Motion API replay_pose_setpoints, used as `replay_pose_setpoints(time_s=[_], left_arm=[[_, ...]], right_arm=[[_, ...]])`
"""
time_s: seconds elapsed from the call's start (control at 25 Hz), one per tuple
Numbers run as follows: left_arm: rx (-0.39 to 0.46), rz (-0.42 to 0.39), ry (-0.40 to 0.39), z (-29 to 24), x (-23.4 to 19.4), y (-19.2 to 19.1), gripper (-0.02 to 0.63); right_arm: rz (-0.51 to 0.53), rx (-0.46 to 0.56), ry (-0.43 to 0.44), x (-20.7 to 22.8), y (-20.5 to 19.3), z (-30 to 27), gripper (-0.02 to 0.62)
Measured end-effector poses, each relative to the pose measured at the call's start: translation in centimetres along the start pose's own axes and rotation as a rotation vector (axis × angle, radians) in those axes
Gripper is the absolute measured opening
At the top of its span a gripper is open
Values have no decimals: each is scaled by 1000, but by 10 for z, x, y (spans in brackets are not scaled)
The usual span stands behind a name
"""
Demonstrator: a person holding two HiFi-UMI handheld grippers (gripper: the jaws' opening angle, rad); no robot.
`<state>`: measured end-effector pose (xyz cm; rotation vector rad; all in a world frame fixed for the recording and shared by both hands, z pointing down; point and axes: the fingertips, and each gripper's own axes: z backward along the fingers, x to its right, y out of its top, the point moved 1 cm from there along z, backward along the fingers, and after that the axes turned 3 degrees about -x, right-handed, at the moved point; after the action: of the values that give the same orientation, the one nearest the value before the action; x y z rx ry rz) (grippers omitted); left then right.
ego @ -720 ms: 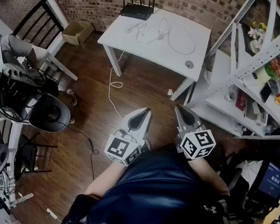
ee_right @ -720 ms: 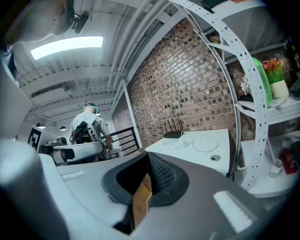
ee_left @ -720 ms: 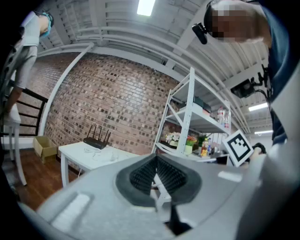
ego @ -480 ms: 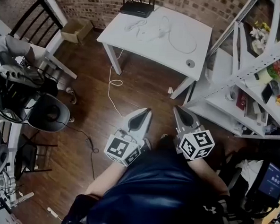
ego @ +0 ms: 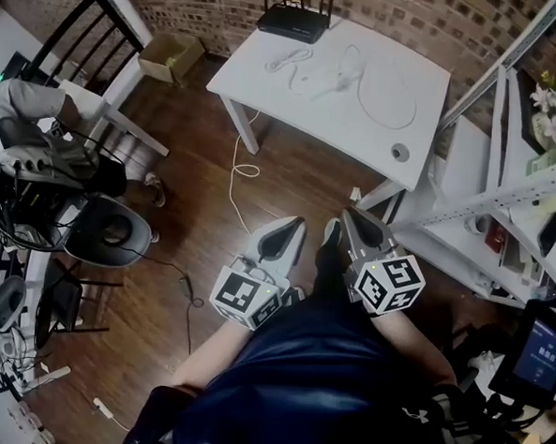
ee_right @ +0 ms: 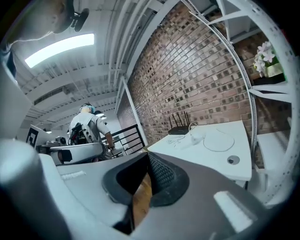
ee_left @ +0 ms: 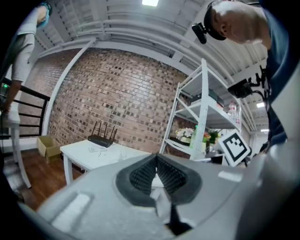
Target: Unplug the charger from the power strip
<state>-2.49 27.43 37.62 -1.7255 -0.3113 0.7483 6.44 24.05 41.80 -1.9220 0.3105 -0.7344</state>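
A white table point(ego: 364, 114) stands at the far side of the wooden floor. On it lie a black router point(ego: 292, 22), a small white block with cords point(ego: 336, 77) and a looped white cable point(ego: 389, 103). Charger and power strip are too small to tell apart. My left gripper point(ego: 285, 228) and right gripper point(ego: 351, 219) are held close to my body, well short of the table, both shut with nothing between their jaws. The left gripper view shows the table point(ee_left: 96, 153) and router point(ee_left: 100, 139) ahead. In the right gripper view the table point(ee_right: 220, 147) is at right.
A white cord point(ego: 238, 165) hangs from the table to the floor. White shelving point(ego: 491, 197) stands at the right, while a black chair point(ego: 78, 40), a cardboard box point(ego: 171, 57) and a cluttered cart with cables point(ego: 36, 187) are at the left. Another person point(ee_right: 89, 126) stands behind.
The head view has swung, so the table and shelving sit slightly further right and lower in the picture. Both grippers stay shut near my body.
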Motion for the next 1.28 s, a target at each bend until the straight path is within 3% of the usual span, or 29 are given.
replay_pose_setpoints(time_s=[0.16, 0.32, 0.76, 1.12, 1.28], left_arm=[[-4, -14, 56, -43, -39, 11, 5], [-35, 6, 61, -92, -61, 23, 5], [-36, -17, 73, -218, -99, 56, 6], [-100, -79, 159, -252, -165, 46, 21], [-145, -100, 158, -264, -193, 40, 31]], right_arm=[[1, 1, 50, 28, 30, -51, 12], [-4, -11, 71, 64, 58, -92, 12], [30, -14, -6, 184, 125, -152, 12], [86, -34, -74, 231, 132, -198, 12], [108, -51, -98, 235, 130, -219, 12]])
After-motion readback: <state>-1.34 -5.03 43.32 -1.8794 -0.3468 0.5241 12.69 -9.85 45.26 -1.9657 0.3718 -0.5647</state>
